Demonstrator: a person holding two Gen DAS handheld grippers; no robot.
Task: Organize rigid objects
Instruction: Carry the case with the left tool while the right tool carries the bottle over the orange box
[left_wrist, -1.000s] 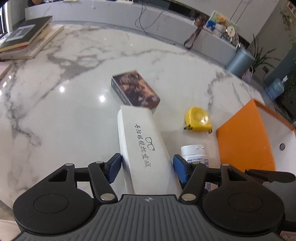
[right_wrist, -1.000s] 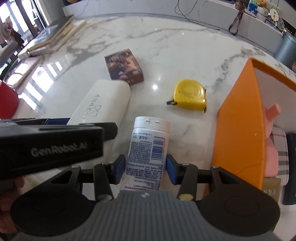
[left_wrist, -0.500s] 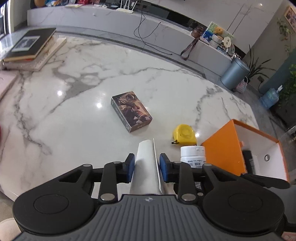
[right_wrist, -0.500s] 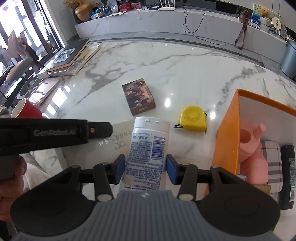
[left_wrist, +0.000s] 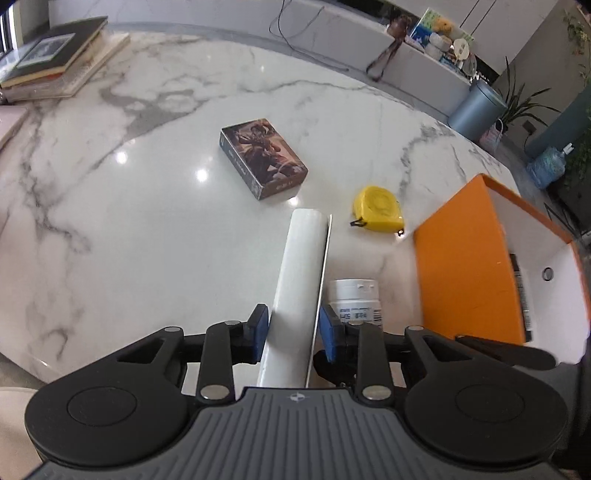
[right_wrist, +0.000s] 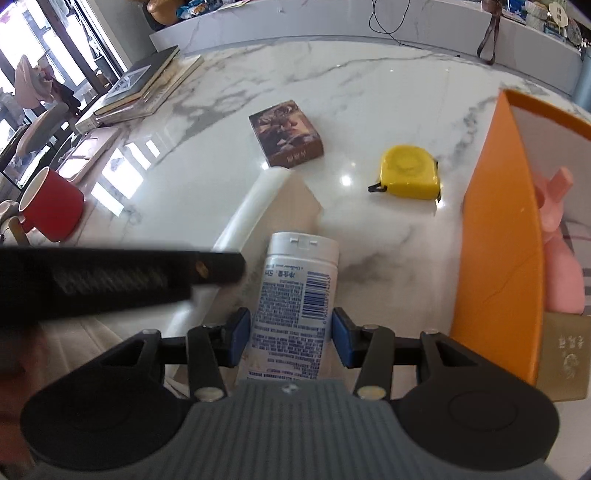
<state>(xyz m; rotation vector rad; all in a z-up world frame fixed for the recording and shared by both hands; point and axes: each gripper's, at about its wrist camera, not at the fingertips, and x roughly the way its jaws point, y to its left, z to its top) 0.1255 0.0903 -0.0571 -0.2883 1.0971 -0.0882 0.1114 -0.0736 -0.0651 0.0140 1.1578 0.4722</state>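
My left gripper (left_wrist: 293, 334) is shut on a white glasses case (left_wrist: 301, 280), held on its edge above the marble table; the case also shows in the right wrist view (right_wrist: 258, 206). My right gripper (right_wrist: 291, 338) is shut on a white bottle (right_wrist: 295, 291) with a printed label, held in the air; it also shows in the left wrist view (left_wrist: 354, 297). A yellow tape measure (left_wrist: 376, 209) and a dark picture box (left_wrist: 264, 158) lie on the table. An orange box (left_wrist: 465, 266) stands at the right.
The orange box (right_wrist: 498, 236) holds a pink bottle (right_wrist: 561, 266) and a dark item (left_wrist: 519, 288). A red mug (right_wrist: 50, 206) and stacked books (right_wrist: 144, 86) are at the table's left edge. A gold item (right_wrist: 565, 354) lies beside the box.
The left gripper shut on the glasses case, lifted it off the table and turned it on edge. Both grippers have since drifted closer to the orange box. The right gripper kept hold of the bottle.
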